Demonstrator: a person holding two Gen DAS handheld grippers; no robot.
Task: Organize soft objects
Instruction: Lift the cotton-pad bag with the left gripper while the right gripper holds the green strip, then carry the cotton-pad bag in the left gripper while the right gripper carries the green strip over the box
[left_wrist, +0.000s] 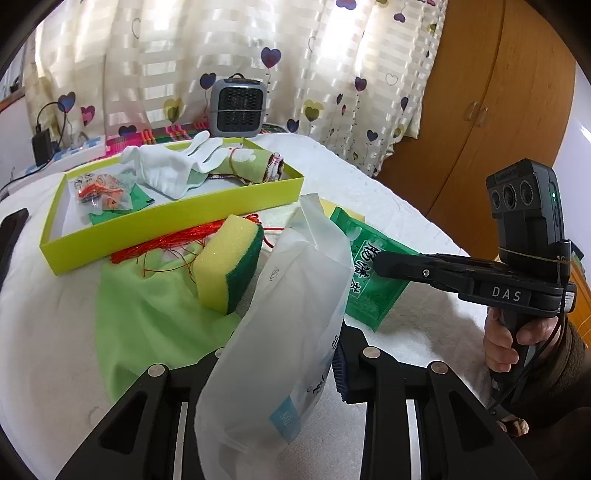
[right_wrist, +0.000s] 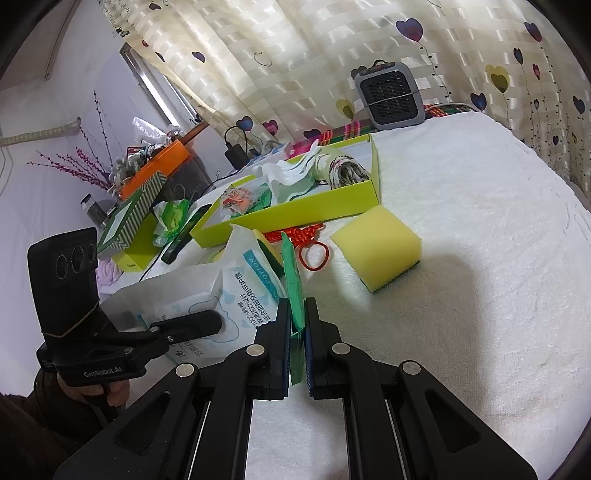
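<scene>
A: So, how far along are you?
B: Gloves (left_wrist: 173, 166) are inside the green tray (left_wrist: 173, 221). Before it, my left tongs (left_wrist: 280, 373) squeeze the cotton pack (left_wrist: 280, 314), my right tongs (right_wrist: 297, 332) pinch the green packet (right_wrist: 293, 273); sponges (left_wrist: 225, 258) wait.

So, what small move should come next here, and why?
Probably lift the white packet toward the green box. The left gripper is shut on it, the right gripper pinches the green packet, and both still lie outside the box.
</scene>
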